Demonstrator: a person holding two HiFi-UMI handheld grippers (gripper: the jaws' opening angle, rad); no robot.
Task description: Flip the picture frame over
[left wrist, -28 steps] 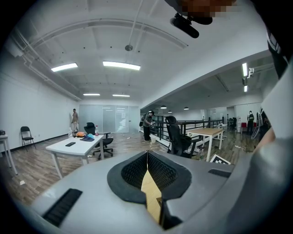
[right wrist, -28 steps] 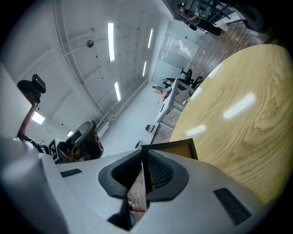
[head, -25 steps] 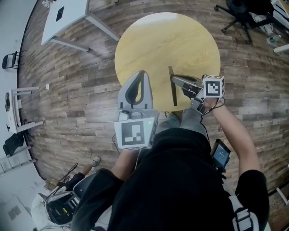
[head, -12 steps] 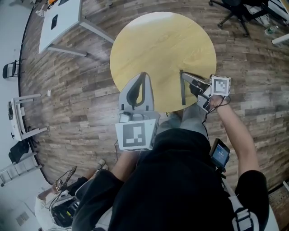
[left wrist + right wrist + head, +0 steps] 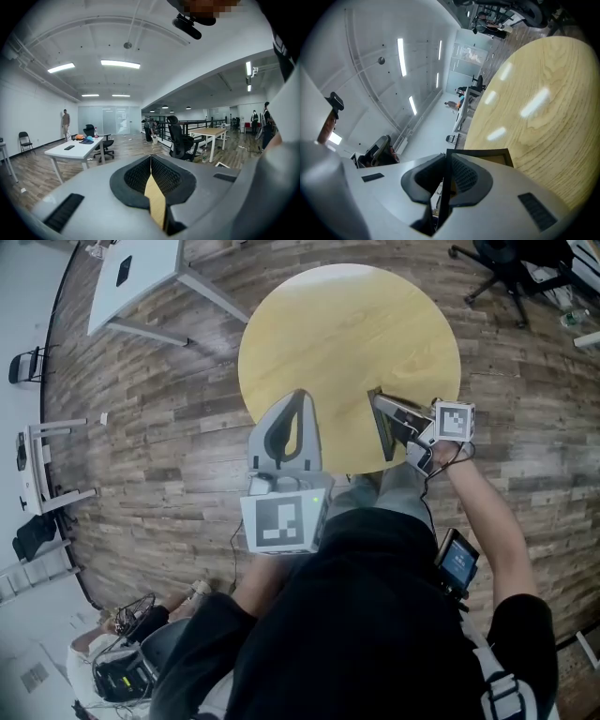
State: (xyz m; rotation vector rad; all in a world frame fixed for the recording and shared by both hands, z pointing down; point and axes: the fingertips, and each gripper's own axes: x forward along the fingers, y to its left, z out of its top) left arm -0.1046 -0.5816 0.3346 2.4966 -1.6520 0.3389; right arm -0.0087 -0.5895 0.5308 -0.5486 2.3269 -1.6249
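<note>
A thin dark picture frame stands tilted on its edge near the front of the round yellow table. My right gripper comes at it from the right, its jaws closing with the frame's edge between them. In the right gripper view the frame's dark rim runs down between the pads, which press on it, over the table top. My left gripper hovers at the table's near left edge, shut and holding nothing; in its own view the left gripper's pads meet.
A white desk stands at the back left and an office chair at the back right, both on wood flooring. A small device hangs at the person's right hip. The left gripper view shows desks and distant people.
The frame has shifted a little to the right with the right gripper and now leans over instead of standing thin and upright. The left gripper has kept still.
</note>
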